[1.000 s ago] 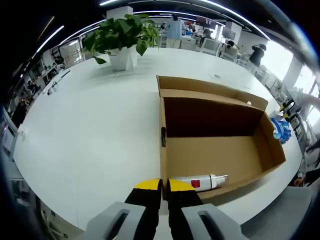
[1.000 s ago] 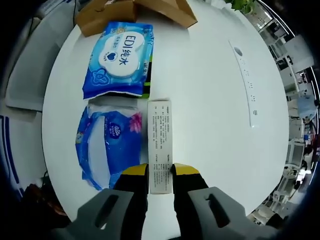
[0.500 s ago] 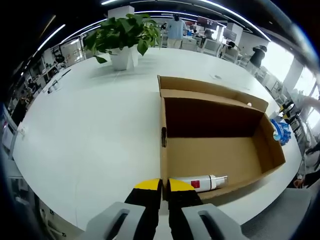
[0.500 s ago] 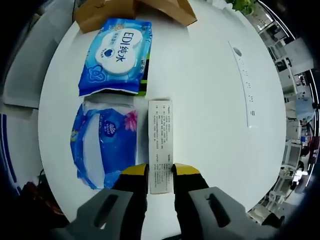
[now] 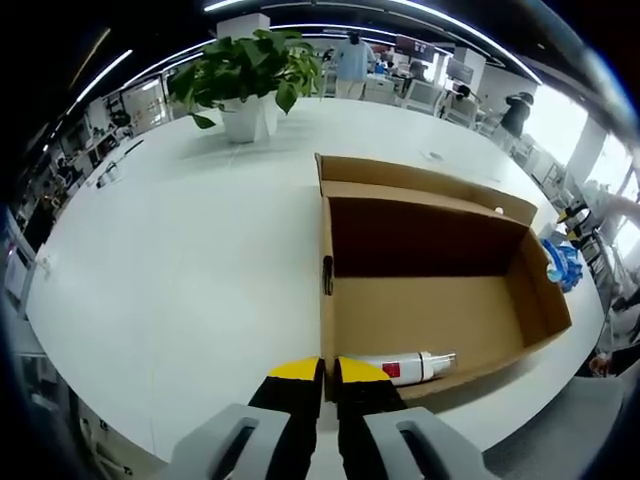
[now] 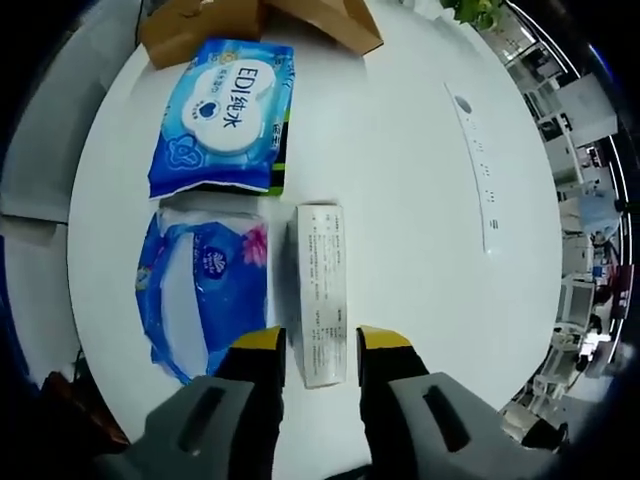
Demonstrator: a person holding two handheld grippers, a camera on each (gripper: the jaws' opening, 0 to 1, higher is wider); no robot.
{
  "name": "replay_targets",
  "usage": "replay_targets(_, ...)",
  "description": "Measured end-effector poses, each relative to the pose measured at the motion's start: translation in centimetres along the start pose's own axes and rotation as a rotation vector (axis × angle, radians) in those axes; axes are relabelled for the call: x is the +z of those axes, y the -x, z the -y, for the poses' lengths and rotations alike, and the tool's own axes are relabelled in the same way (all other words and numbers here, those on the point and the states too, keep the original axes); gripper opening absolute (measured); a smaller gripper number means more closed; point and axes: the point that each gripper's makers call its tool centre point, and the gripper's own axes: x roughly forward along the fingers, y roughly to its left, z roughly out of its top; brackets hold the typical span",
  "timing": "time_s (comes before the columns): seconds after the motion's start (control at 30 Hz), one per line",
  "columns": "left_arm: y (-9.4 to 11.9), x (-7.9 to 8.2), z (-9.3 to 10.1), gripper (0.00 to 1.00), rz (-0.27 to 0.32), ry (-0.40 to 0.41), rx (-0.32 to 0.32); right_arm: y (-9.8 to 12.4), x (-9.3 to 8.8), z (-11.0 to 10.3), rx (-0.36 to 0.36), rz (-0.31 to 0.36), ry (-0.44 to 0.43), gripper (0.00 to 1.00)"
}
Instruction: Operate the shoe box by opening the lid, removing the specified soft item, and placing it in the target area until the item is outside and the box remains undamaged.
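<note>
1. Shoe box (image 5: 430,290) sits open on the white table (image 5: 180,260), brown cardboard, lid folded back behind its far wall.
2. Left gripper (image 5: 320,372): jaws narrow, yellow tips pinched on the box's near corner wall.
3. White tube with a red label (image 5: 405,364) lies inside the box along the near wall, just beside the left gripper's tips.
4. Potted plant (image 5: 245,75) stands on the table well beyond the box; people visible in the office behind it.
5. Right gripper (image 6: 318,342): jaws set wide, holding nothing. White printed carton (image 6: 318,290) lies flat on the table between the tips, a gap on each side.
6. Soft tissue pack (image 6: 198,290), blue, lies on the table just beside the carton, outside the box.
7. Blue wipes pack (image 6: 222,115) lies beyond the tissue pack, its far end close to a corner of the box at the top of the right gripper view.
</note>
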Motion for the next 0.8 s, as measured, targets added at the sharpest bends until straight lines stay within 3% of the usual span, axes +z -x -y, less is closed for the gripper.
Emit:
replay_targets(0.23,-0.2,0.3,0.0,0.09,-0.01,-0.061,-0.005,1.1,0.0,0.3,-0.042,0.019,-0.03,0.4)
replay_targets(0.4,-0.1,0.6,0.7,0.14,-0.017,-0.108,-0.03,2.5,0.3,0.0,-0.076,0.05,-0.101,0.52)
replay_targets(0.63,0.3,1.6,1.3,0.2,-0.002,-0.155,-0.046,5.0,1.1,-0.6,-0.135,0.14,-0.281,0.6)
replay_targets(0.8,0.6,2.4,1.5,0.22,0.011,-0.201,-0.052,6.8,1.7,-0.9,-0.183,0.209,-0.354,0.66)
